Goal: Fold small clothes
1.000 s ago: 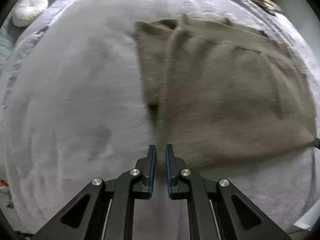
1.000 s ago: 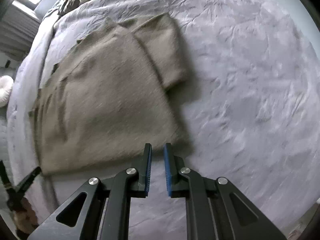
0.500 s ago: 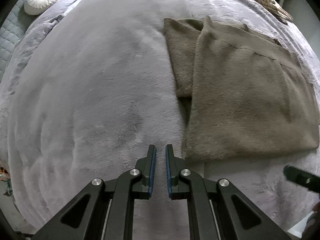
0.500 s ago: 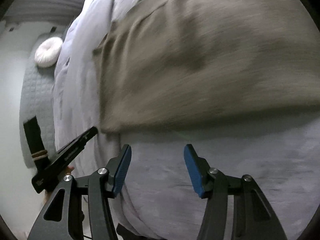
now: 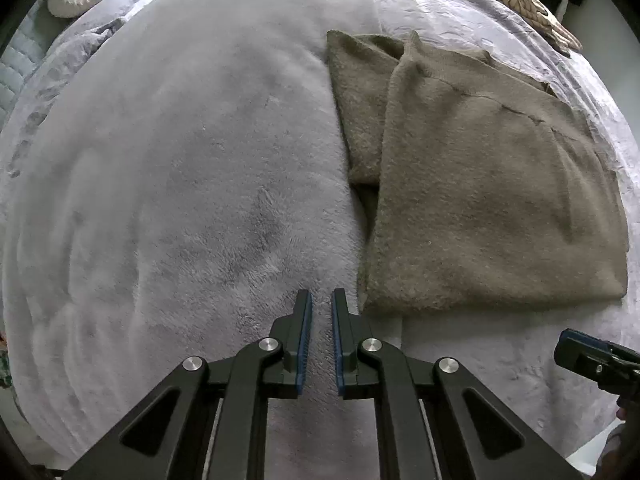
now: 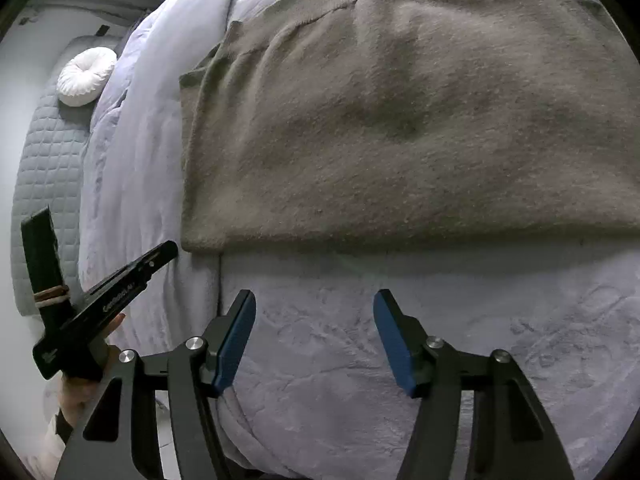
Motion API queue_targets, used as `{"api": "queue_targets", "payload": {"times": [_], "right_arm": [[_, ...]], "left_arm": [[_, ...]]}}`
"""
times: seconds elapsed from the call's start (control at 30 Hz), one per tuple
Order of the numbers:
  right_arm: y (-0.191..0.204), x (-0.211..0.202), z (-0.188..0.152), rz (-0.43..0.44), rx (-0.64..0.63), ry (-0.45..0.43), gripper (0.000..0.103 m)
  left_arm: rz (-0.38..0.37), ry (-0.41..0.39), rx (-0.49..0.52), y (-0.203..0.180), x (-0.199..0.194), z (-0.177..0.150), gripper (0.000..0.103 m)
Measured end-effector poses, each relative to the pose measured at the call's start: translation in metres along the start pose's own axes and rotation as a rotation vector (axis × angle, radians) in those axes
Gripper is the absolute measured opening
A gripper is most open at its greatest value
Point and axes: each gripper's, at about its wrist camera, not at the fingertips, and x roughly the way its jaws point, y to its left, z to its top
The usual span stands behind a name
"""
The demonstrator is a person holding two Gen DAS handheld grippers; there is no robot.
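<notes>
The left tool (image 5: 319, 300) pointed steeply down, its jaws just parted to a narrow gap with nothing between them. The right tool (image 6: 314, 308) angled downward, jaws having just opened wide, also empty.

Fuzzy knit sweater (image 5: 492, 200); plush fleece blanket (image 5: 180, 200); matt black fingers (image 6: 236, 336).

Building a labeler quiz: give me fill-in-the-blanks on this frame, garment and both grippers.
1. The fuzzy taupe knit sweater lies flat on the pale grey ____.
2. The right gripper has its blue-padded jaws ____, with nothing between them.
3. The left gripper hovers by the sweater's near ____ corner, as its own camera shows it.

Missing words: bedspread; open; left
</notes>
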Motion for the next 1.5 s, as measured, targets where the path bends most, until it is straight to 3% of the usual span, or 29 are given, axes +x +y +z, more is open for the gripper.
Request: {"api": "queue_targets", "payload": {"times": [0.03,0.07,0.27,0.5,0.63,0.9,1.37,1.5], "right_arm": [[0.001,0.001,0.000,0.000,0.000,-0.001,0.065],[0.001,0.000,0.000,0.000,0.000,-0.002,0.065],[0.004,0.000,0.001,0.003,-0.007,-0.008,0.072],[0.010,0.001,0.004,0.009,-0.013,-0.005,0.076],[0.015,0.005,0.007,0.035,-0.005,0.003,0.076],[0.024,0.032,0.018,0.206,0.098,0.047,0.076],[0.030,0.081,0.029,0.397,0.263,0.092,0.076],[0.024,0.090,0.033,0.460,0.338,0.075,0.076]], "left_arm": [[0.005,0.005,-0.005,0.001,0.001,0.003,0.093],[0.033,0.016,-0.018,0.003,0.001,0.004,0.101],[0.031,-0.014,-0.032,0.008,-0.001,0.009,0.102],[0.099,0.016,-0.094,0.017,0.004,0.017,0.102],[0.068,0.016,-0.083,0.016,0.004,0.019,0.102],[0.066,0.009,-0.111,0.025,0.002,0.018,0.102],[0.059,0.022,-0.111,0.046,0.012,0.010,0.102],[-0.003,-0.003,-0.111,0.056,0.007,0.010,0.102]]}}
